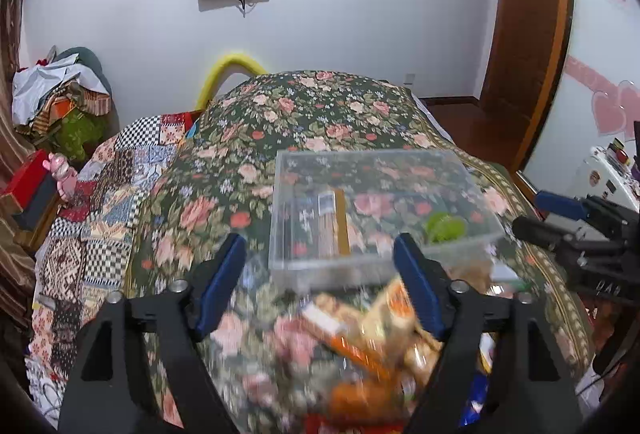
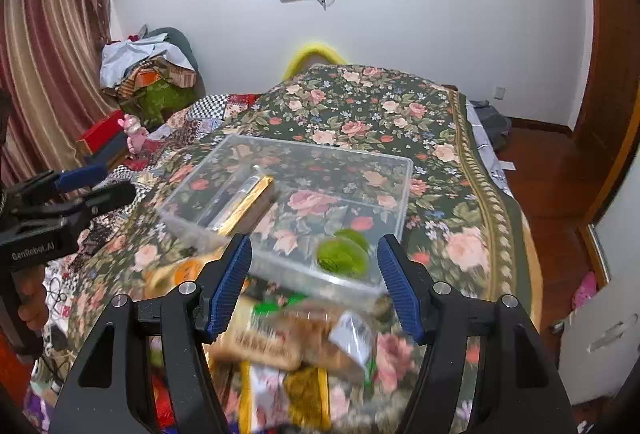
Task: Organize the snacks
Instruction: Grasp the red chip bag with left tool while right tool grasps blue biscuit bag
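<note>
1. The bed under a dark green rose-patterned floral bedspread (image 2: 360, 106) fills both views and carries everything else.
2. A clear rectangular plastic storage box (image 1: 472, 170) sits on the bedspread just beyond both pairs of fingers; its near wall lies between the blue pads in each wrist view.
3. Heaped blurred snack packets (image 2: 280, 338) in tan, orange and yellow wrappers lie on the bedspread directly under and between the fingers, on the near side of the box.
4. The left gripper (image 1: 320, 274) hovers over that heap with its blue-padded fingers (image 1: 222, 282) spread wide, holding nothing.
5. The right gripper (image 2: 316, 282) likewise stands wide apart and empty above the packets, its right pad beside the box's near corner.
6. A long gold-edged flat snack packet (image 1: 330, 226) lies inside the box at its left side.
7. Two round green-wrapped snacks (image 2: 344, 254) rest in the box's near right corner, between the right gripper's pads.
</note>
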A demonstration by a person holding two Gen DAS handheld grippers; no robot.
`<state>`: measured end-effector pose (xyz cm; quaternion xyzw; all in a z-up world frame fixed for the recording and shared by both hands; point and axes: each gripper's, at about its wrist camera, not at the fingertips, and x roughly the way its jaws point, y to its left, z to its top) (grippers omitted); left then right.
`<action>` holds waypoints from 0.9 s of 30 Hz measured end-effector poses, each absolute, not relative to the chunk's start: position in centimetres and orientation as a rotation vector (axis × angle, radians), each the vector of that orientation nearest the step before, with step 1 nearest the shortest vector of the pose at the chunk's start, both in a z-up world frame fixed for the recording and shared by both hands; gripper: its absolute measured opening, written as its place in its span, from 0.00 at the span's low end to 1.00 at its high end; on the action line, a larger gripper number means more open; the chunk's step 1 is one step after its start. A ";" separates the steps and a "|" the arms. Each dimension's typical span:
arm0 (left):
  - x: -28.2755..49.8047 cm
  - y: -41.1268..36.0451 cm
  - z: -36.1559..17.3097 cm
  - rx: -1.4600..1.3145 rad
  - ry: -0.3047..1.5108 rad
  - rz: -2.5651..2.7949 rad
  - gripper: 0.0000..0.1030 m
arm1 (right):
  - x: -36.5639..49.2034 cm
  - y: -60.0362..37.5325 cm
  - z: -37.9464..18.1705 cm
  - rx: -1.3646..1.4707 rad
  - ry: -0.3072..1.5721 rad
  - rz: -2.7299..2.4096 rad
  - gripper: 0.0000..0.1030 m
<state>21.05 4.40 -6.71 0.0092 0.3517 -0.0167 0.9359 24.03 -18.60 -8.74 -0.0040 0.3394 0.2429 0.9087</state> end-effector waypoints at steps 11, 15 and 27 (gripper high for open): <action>13.0 3.0 -7.9 0.018 0.741 -0.068 0.93 | 17.5 -19.5 -8.8 -0.002 0.701 0.515 0.72; 11.1 2.5 -9.1 0.028 0.768 -0.082 0.94 | 15.6 -19.4 -10.0 -0.005 0.727 0.530 0.76; 9.6 1.8 -15.8 0.056 0.933 -0.091 0.95 | 13.1 -18.1 -14.9 -0.029 0.852 0.548 0.81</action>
